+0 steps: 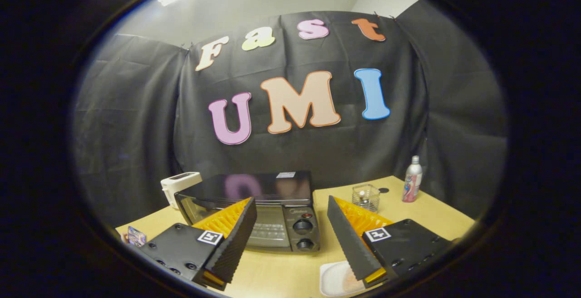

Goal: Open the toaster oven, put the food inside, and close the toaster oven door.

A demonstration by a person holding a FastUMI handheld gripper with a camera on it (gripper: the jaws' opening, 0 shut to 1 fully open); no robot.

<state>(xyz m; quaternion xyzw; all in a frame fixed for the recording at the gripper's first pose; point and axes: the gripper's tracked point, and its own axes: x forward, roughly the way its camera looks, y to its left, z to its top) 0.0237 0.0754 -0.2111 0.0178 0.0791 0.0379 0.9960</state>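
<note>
Black toaster oven (254,209) just beyond the spread, empty tool (290,239)

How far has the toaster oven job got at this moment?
Nothing looks done: the toaster oven door appears closed. In hand: the gripper is open and holds nothing, its fingers spread apart ahead of the oven front. Left: open the door, load the food on the white tray near the fingers, close the door.
</note>
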